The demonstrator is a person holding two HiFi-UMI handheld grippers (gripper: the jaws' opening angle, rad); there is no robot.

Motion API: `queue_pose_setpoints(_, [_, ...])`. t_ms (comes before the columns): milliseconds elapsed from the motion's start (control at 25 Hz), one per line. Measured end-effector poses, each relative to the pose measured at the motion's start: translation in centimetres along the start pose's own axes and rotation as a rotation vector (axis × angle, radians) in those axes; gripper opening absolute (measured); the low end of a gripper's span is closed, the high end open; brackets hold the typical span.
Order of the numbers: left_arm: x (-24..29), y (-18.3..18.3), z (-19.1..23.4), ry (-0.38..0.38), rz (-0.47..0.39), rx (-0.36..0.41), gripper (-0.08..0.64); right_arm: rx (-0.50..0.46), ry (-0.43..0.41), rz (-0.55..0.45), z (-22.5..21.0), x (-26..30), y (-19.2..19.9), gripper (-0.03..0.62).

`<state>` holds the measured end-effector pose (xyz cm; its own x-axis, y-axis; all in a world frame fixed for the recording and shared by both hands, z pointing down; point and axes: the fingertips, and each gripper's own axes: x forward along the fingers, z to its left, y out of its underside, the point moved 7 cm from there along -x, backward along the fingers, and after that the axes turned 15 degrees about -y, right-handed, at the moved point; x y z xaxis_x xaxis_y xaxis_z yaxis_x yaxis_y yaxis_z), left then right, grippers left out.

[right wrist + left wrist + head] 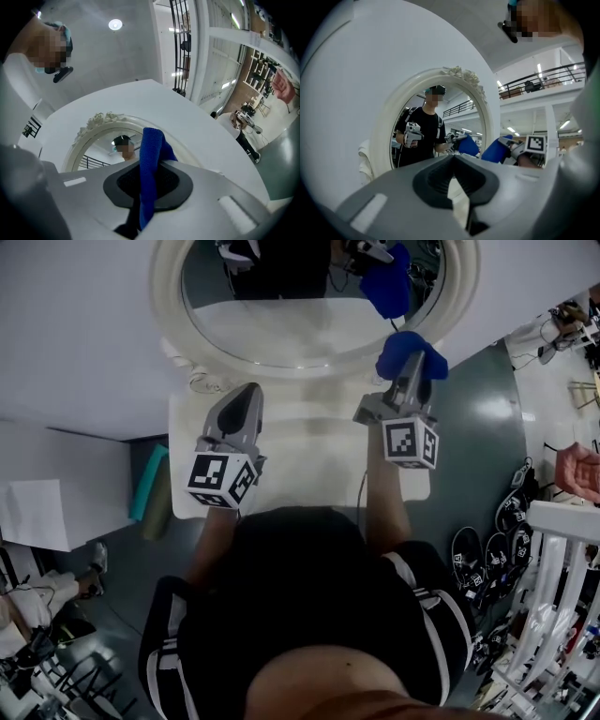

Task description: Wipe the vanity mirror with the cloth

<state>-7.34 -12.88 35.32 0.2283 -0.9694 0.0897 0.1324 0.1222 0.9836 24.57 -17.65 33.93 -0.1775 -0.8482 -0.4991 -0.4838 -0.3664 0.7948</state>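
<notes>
Clamped tight, the right claw is gripping the cloth, whose blue fold is standing up out of the jaws and pointing at the vanity mirror. From the head view, the cloth is bunching at the lower right of the white frame, with its blue reflection showing in the glass just above; whether it is already touching the frame or hovering just off it is hard to say from these angles. The left claw is hanging over the white tabletop near the frame's lower left, jaws drawn together on nothing. The wiping is looking barely begun. To do it well, the person is needing to carry the cloth up onto the glass, press the soft fold flat rather than the hard jaw tips, and sweep in overlapping passes, while the left claw is steadying the frame if the mirror is rocking.
</notes>
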Motion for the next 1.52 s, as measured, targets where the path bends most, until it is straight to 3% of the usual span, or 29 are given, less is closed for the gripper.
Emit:
queue_pose_setpoints(200, [1.7, -0.2, 0.4, 0.003, 0.013, -0.016, 0.009, 0.013, 0.010, -0.009, -1.2, 3.1, 0.9, 0.026])
queue_pose_setpoints(600, [2.8, 0.1, 0.9, -0.007, -0.010, -0.030, 0.009, 0.155, -0.014, -0.061, -4.6, 6.4, 3.8, 0.026])
queue_pose_setpoints(760, [3.7, -0.8, 1.2, -0.017, 0.003, -0.026, 0.009, 0.113, -0.054, -0.100, -4.8, 8.3, 3.6, 0.026])
queue_pose_setpoints(960, [5.4, 0.0, 2.4, -0.015, 0.018, -0.029, 0.009, 0.120, -0.038, -0.115, -4.9, 9.7, 4.6, 0.026])
queue_pose_setpoints(1320, [5.3, -1.1, 2.6, -0.018, 0.010, -0.041, 0.009, 0.089, -0.086, -0.124, -3.6, 11.8, 1.4, 0.026])
queue_pose_setpoints(1520, [4.9, 0.6, 2.9, -0.020, 0.003, -0.058, 0.009, 0.037, -0.124, -0.123, -3.1, 12.0, 0.4, 0.026])
